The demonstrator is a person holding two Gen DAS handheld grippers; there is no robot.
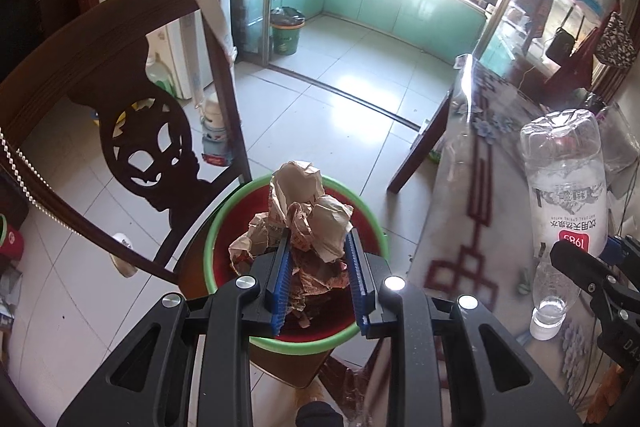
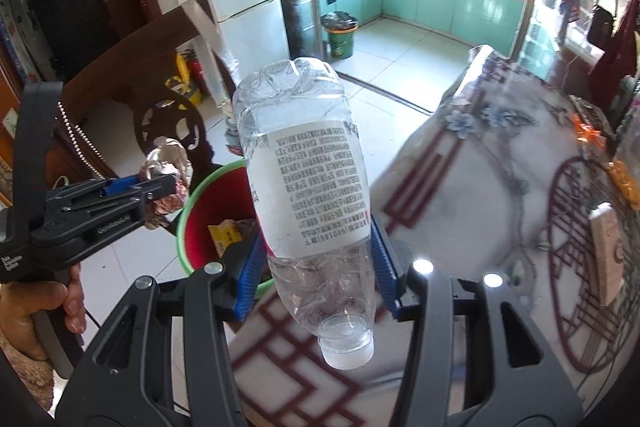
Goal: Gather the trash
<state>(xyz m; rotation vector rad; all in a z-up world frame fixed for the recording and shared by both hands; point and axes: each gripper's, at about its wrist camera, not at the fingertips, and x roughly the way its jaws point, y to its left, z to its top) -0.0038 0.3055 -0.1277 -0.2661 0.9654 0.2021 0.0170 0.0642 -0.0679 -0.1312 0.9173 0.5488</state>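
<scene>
The clear plastic water bottle (image 1: 562,187) at the right of the frame carries, upside down, a red tag reading "1983" and the line "NATURAL SPRING WATER"; its back label's fine print is illegible.

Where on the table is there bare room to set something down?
The patterned tablecloth is bare between the table edge and the round red motif. The far right edge by the orange wrappers and the white box is crowded.

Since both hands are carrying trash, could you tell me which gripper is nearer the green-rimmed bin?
Left. The left gripper holds crumpled paper directly over the green-rimmed bin; the right gripper holds a plastic bottle beside it, above the table edge.
</scene>
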